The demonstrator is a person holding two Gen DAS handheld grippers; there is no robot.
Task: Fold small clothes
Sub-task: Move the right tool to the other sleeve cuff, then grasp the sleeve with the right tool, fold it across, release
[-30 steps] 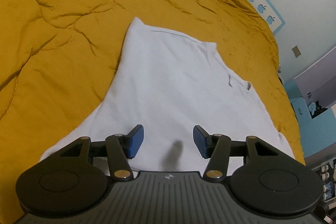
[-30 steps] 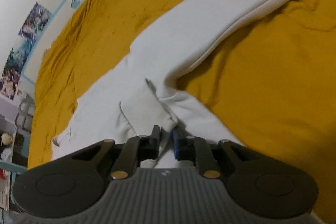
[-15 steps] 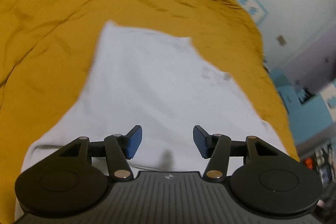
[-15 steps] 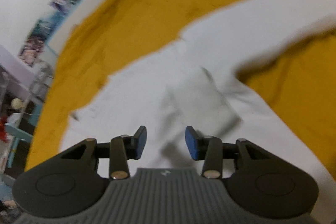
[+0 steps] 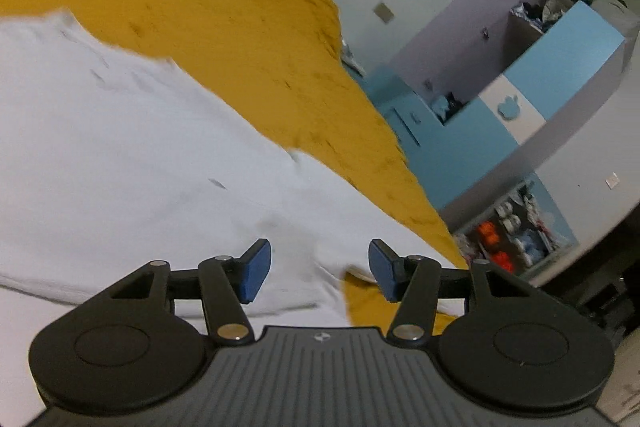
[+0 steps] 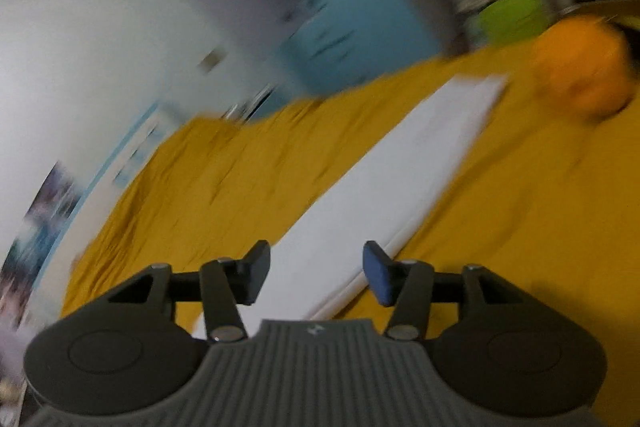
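A white garment point(image 5: 132, 155) lies spread flat on a mustard-yellow bed cover point(image 5: 224, 11). My left gripper point(image 5: 318, 273) hovers open above the garment's near right edge, nothing between its blue pads. In the blurred right wrist view a long white strip of the same garment point(image 6: 400, 179) runs away across the cover point(image 6: 208, 183). My right gripper point(image 6: 316, 275) hangs above the strip's near end; its jaws are opening and nothing is pinched between them.
A blue and white cupboard point(image 5: 532, 83) stands past the bed's far right edge, with shelves of small items point(image 5: 508, 231) beside it. A blurred orange round object point(image 6: 584, 71) lies on the cover at the far right. White walls carry posters.
The right gripper, shut on a fold of the white garment a second ago, has let it go and swung right. The left gripper stayed open and swung right toward the garment's edge.
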